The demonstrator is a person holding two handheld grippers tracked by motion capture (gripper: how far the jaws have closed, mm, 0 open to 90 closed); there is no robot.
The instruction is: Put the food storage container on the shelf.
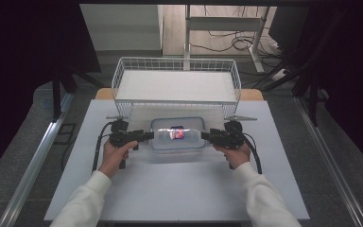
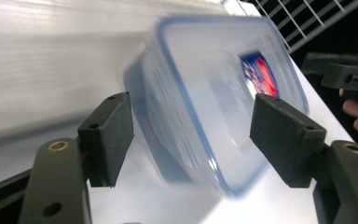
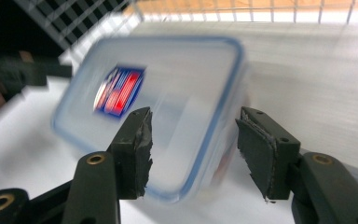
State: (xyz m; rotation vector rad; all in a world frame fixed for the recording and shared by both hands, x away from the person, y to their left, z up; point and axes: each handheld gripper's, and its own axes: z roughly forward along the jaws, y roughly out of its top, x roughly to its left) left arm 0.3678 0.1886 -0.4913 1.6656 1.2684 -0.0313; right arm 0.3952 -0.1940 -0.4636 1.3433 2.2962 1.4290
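High view
Counter: a white counter (image 1: 170,189) takes the middle and the lower part of the frame.
Container: a clear plastic container (image 1: 177,134) with a blue rim and a red and blue label on its lid sits at the center of the frame, on the counter.
Basket: a white wire basket (image 1: 177,85) stands above the container in the frame, near it.
Left gripper: the left gripper (image 1: 147,136) is just left of the container, and its tips reach the left end of the container.
Right gripper: the right gripper (image 1: 206,137) is just right of the container, and its tips reach the right end.
Person: two forearms in white sleeves come in from the bottom edge; the left hand (image 1: 115,153) and the right hand (image 1: 232,152) hold the grippers.

Left gripper view
Jaws: open, one black pad at the lower left and one at the right of the frame.
Container: it lies tilted between the two pads, blurred; the near end of it is inside the gap. Whether the pads touch it, I cannot tell.
Other gripper: dark parts and some fingers are at the right edge of the frame.

Right gripper view
Jaws: open, with one pad at each side of the near corner of the container.
Container: blurred, it is in the center and upper left of the frame; the label is at the left of its lid.
Basket: its wires cross the top of the frame.
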